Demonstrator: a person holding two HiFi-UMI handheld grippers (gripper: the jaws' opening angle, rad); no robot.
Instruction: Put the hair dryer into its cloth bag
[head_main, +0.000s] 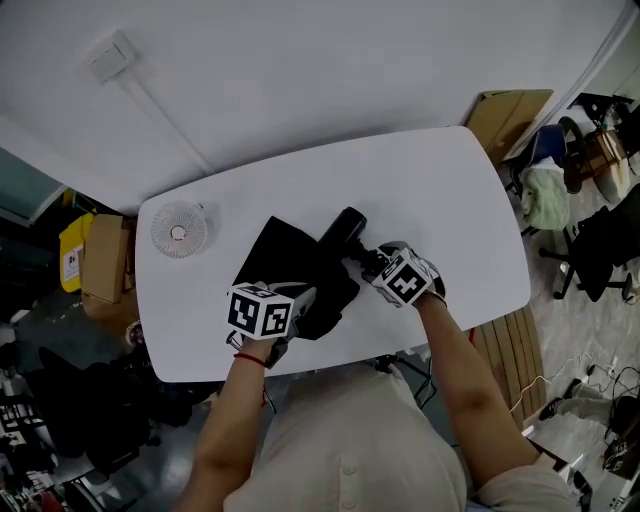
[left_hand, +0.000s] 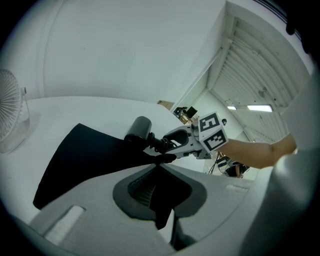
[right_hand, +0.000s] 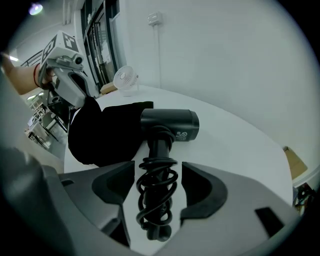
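A black hair dryer (head_main: 345, 228) lies on the white table (head_main: 450, 200), its barrel resting against the edge of a black cloth bag (head_main: 290, 262). My right gripper (right_hand: 157, 192) stands open astride the dryer's handle, which is wrapped in coiled cord (right_hand: 156, 175); a gap shows on each side of the cord. The dryer's barrel (right_hand: 170, 122) points across the view, with the bag (right_hand: 105, 132) to its left. My left gripper (left_hand: 160, 195) is shut on a fold of the bag's cloth (left_hand: 85, 155) at its near edge, lifting it slightly. The right gripper (left_hand: 172, 145) shows beyond it, beside the dryer (left_hand: 138, 129).
A small white fan (head_main: 178, 230) stands at the table's left end. Cardboard boxes (head_main: 100, 260) sit on the floor to the left. Office chairs and a box (head_main: 590, 230) crowd the floor on the right.
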